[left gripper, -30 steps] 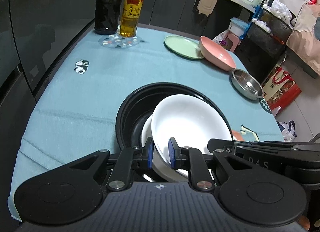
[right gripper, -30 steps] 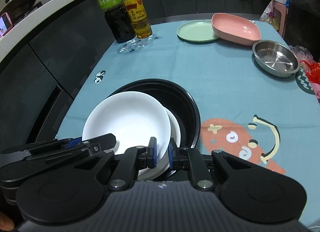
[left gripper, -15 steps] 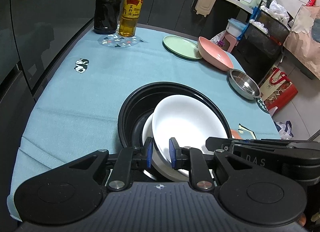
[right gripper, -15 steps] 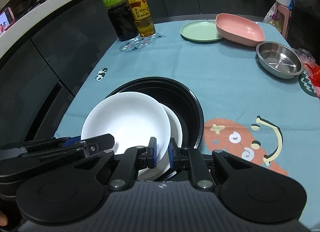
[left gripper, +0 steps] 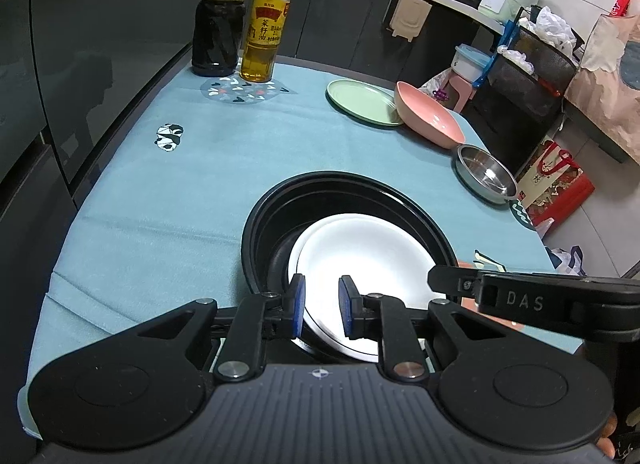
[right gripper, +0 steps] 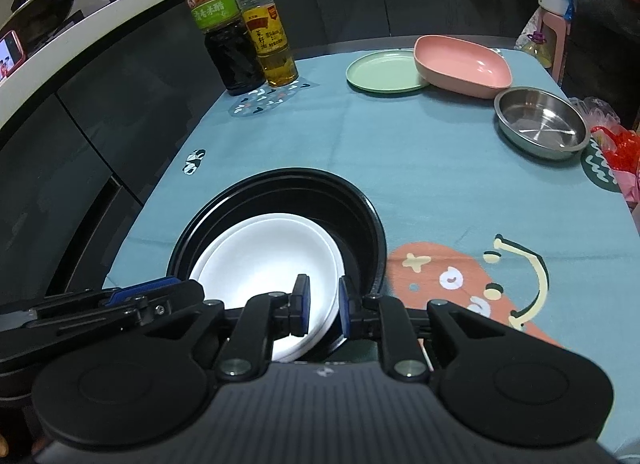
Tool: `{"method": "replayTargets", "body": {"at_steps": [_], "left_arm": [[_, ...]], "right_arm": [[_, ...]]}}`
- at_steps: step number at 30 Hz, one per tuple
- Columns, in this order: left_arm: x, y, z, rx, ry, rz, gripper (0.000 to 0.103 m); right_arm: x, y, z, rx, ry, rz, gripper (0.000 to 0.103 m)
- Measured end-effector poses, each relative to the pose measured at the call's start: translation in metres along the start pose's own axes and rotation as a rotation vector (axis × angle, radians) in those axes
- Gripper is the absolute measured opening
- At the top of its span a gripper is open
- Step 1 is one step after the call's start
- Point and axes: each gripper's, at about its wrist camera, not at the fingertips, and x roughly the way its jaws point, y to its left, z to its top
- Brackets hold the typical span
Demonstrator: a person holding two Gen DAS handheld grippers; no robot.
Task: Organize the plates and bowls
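Note:
A big black bowl [left gripper: 280,204] [right gripper: 360,200] stands on the near part of the blue tablecloth. Two stacked white plates [left gripper: 360,256] [right gripper: 268,256] lie inside it, lower than its rim. My left gripper [left gripper: 321,306] is slightly open just above the near edge of the top plate. My right gripper [right gripper: 322,306] is slightly open around the right edge of the white plates. A green plate [left gripper: 360,102] [right gripper: 384,72], a pink bowl [left gripper: 430,118] [right gripper: 460,64] and a steel bowl [left gripper: 486,178] [right gripper: 540,124] sit at the far right.
A dark vinegar bottle [left gripper: 220,12] [right gripper: 224,40] and an oil bottle [left gripper: 266,24] [right gripper: 270,40] stand at the far left of the table. Dark cabinets run along the left. A red bag [left gripper: 556,180] sits on the floor beyond the right table edge.
The top white plate has gone down from a tilted, raised pose into the black bowl onto the other plate. Both grippers have opened a little and released it.

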Motion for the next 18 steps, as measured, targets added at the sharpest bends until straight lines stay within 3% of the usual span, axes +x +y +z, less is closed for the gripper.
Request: {"method": "replayTargets", "body": {"at_steps": [18], "left_arm": [[-0.012, -0.002, 0.015, 0.023, -0.069, 0.008, 0.017]], "right_arm": [[-0.007, -0.017, 0.010, 0.049, -0.042, -0.013, 0.010]]}}
